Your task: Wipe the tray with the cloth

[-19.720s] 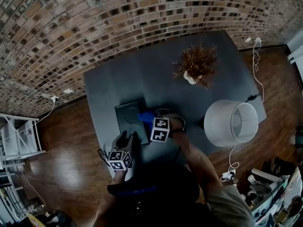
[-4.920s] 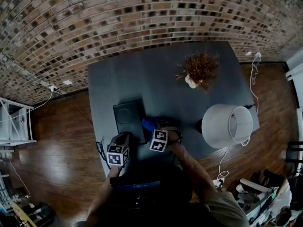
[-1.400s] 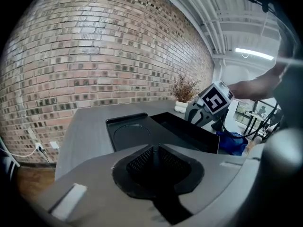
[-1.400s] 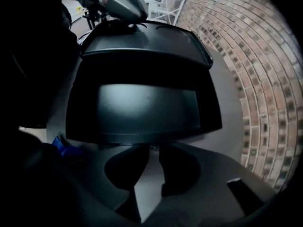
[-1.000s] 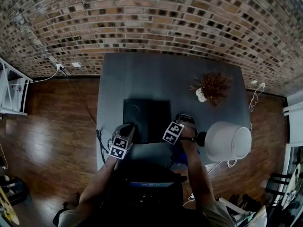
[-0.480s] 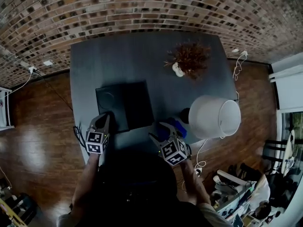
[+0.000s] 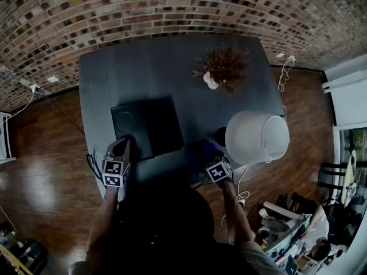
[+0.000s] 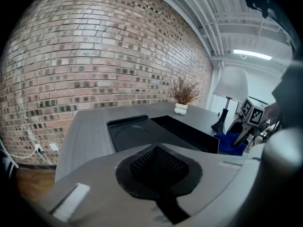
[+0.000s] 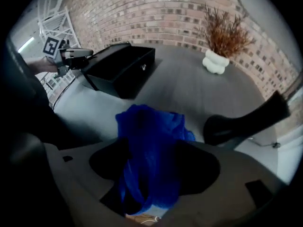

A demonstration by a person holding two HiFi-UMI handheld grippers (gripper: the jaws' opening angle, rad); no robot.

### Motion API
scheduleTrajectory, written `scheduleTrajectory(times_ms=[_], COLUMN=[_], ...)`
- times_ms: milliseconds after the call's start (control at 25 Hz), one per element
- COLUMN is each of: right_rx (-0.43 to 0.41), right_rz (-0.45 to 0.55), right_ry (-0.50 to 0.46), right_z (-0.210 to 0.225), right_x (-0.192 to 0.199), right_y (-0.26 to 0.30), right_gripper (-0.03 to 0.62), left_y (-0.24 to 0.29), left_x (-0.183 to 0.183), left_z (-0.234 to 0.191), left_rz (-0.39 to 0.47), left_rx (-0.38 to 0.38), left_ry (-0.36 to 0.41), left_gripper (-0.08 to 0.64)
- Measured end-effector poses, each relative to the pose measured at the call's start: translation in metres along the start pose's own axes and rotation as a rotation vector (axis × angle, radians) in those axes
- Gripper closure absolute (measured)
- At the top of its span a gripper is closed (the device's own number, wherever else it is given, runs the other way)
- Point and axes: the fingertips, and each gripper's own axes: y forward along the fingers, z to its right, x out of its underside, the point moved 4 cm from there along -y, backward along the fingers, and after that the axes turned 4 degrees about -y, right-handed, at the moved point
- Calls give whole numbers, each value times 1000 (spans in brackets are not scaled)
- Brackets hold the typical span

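Note:
The black tray (image 7: 146, 125) lies on the near left part of the grey table (image 7: 172, 62). My left gripper (image 7: 126, 144) is shut, with its tips at the tray's near left corner and nothing visible between them. The left gripper view shows the tray (image 8: 142, 131) just beyond these shut jaws (image 8: 158, 162). To the tray's right, near the table's front edge, the crumpled blue cloth (image 7: 205, 150) rests on the table. My right gripper (image 7: 209, 156) points steeply down over it. Its jaws have just been opening, and the cloth (image 9: 151, 145) sits loose between them.
A lamp with a wide white shade (image 7: 258, 137) stands right of the cloth, its dark base (image 9: 236, 122) close by. A dried plant in a white pot (image 7: 225, 66) is at the far right. Cables (image 7: 92, 164) hang off the table's near left edge. A brick wall runs behind.
My right gripper carried the cloth from beside the tray's right edge toward the table's near edge, rolled, and opened its jaws. My left gripper stayed at the tray's corner.

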Motion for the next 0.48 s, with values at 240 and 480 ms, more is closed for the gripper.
scheduleTrajectory(times_ms=[240,480], right_rx=[-195,29], right_rz=[-18,318], right_ry=[29,-233], right_z=[-4,-20], right_x=[-7,-224], right_y=[-7,-69], right_gripper=[434,436], left_y=[5,4], left_x=[0,1], left_z=[5,-1], left_rz=[-6,24], left_rx=[6,-11], left_ry=[11,-4], left_gripper=[557,557])
